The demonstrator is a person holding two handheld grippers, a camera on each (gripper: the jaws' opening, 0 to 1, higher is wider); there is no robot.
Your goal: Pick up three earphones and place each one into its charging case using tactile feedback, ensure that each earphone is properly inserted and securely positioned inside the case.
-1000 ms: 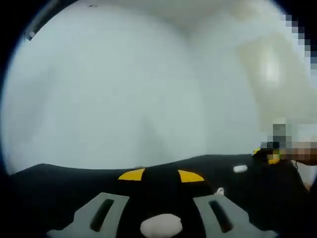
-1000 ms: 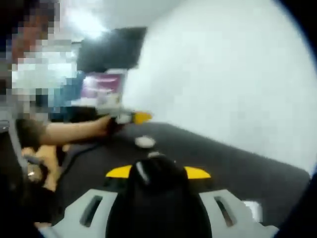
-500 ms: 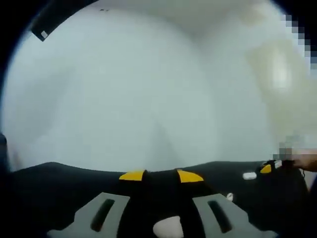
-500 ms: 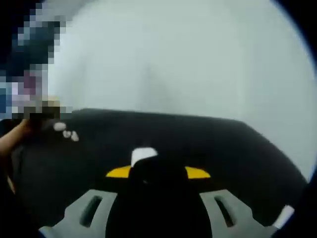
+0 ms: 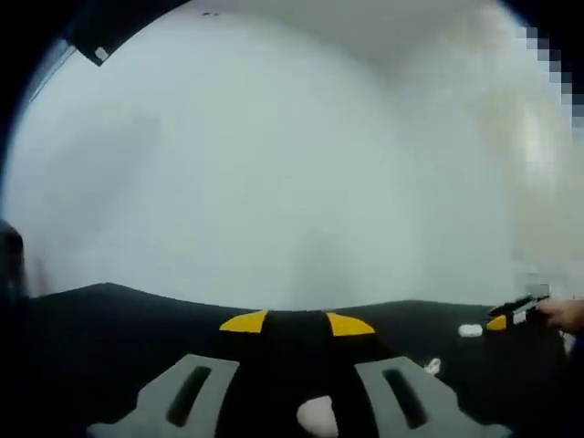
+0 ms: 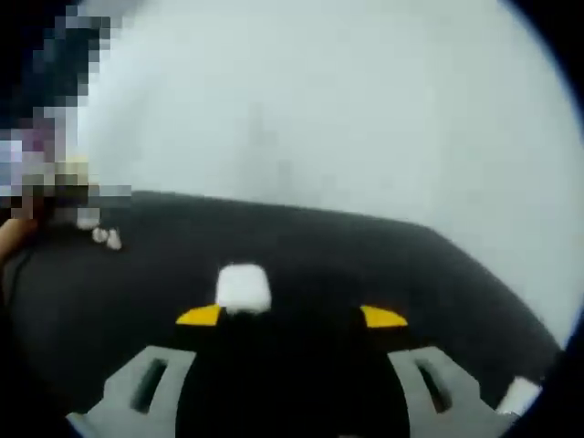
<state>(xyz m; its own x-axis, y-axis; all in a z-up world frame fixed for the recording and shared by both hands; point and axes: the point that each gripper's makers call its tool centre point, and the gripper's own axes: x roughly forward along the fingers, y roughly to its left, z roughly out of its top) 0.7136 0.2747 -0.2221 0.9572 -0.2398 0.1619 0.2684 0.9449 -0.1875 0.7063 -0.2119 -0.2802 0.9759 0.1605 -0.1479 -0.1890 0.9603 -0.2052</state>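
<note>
Left gripper view is tilted slightly higher than half a second ago, and the white case [image 5: 317,415] between the jaws of the left gripper [image 5: 297,321] now sits lower and smaller. The jaws are seen narrowly parted, not touching it. A small white earphone [image 5: 432,367] lies on the black desk [image 5: 109,319], another white piece [image 5: 470,330] near its far right edge.

In the right gripper view, the right gripper [image 6: 292,317] is spread wider than before; whether it holds anything cannot be told. A white case [image 6: 243,288] lies just beyond its left tip.
</note>
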